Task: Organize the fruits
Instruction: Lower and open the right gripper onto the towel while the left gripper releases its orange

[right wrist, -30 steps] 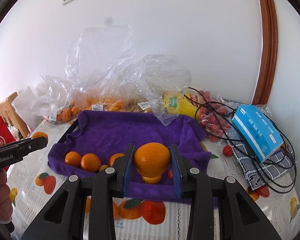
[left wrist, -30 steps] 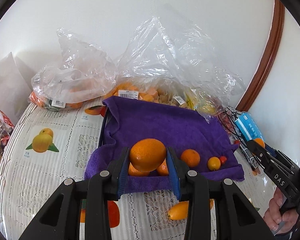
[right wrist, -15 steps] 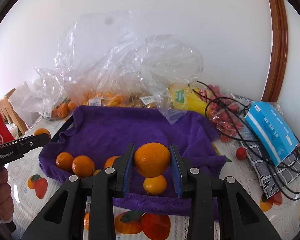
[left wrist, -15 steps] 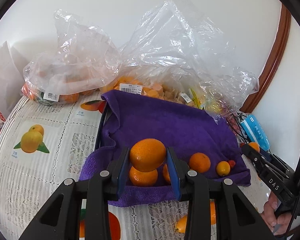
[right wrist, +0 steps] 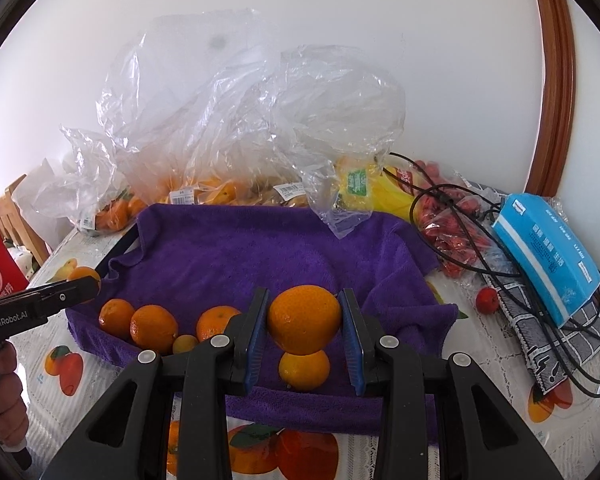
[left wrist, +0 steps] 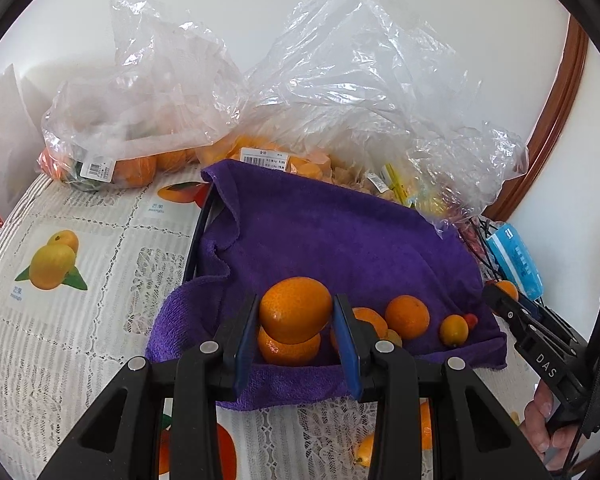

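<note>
Gripping an orange between its blue pads, your left gripper holds the fruit above the near edge of the purple towel. Your right gripper is clenched on a second orange the same way, over the towel's near right part. Just below the left tongs' fruit, a mandarin lies on the towel, with more oranges and a small kumquat to the right of the tongs. Beneath your right tongs' fruit sits a small yellow-orange fruit. Beyond both tongs, clear plastic bags of fruit pile against the wall. To the right of the right tongs lie a blue tissue pack and black cables.
</note>
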{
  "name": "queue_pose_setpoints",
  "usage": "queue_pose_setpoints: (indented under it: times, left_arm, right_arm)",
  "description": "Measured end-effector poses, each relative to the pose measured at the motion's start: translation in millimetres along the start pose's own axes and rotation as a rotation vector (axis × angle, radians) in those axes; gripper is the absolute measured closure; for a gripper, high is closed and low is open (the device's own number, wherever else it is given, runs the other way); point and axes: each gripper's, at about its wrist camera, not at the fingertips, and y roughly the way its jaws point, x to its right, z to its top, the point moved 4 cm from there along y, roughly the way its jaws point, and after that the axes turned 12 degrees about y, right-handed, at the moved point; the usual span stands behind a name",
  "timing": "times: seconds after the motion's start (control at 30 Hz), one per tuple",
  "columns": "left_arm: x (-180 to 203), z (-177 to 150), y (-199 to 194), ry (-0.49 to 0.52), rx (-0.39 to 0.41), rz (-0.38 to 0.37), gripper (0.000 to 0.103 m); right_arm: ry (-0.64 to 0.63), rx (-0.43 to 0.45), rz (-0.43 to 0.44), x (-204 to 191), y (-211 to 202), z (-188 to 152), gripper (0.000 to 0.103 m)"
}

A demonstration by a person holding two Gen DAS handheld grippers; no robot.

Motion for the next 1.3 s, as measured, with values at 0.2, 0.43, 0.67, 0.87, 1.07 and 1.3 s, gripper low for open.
queue_pose_setpoints:
  times: [0.2, 0.43, 0.67, 0.87, 1.07, 1.3]
  left_arm:
    - [1.4, -0.8, 1.1, 0.009, -0.001, -0.003, 0.068]
    - [2.1, -1.2, -0.3, 0.008, 0.000, -0.018, 0.068]
    - [4.9, -2.3, 0.4, 0.017, -0.003, -0.017, 0.068]
    - [3.7, -2.5, 0.2, 0.005, -0.005, -0.021, 0.068]
    - [2.5, -2.7, 1.5, -0.003, -0.012, -0.023, 0.068]
    - [2.6, -3.0, 3.7, -0.007, -0.018, -0.023, 0.068]
  right_arm:
    - [-0.008, -0.004, 0.000, -3.1, 2.6, -2.3, 0.069]
    - [-0.002, -0.002, 0.002, -4.3, 2.9, -3.1, 0.068]
    - [0.009, -0.009, 0.004, -3.8, 7.8, -4.5, 0.068]
    - [0.004, -0.024, 0.007, -6.3, 14.2, -7.7, 0.068]
    - [-0.010, -0.035, 0.010, -9.1, 16.4, -10.1, 0.068]
    - [-0.009, -0.051, 0.006, -8.6, 20.4, -12.1, 0.068]
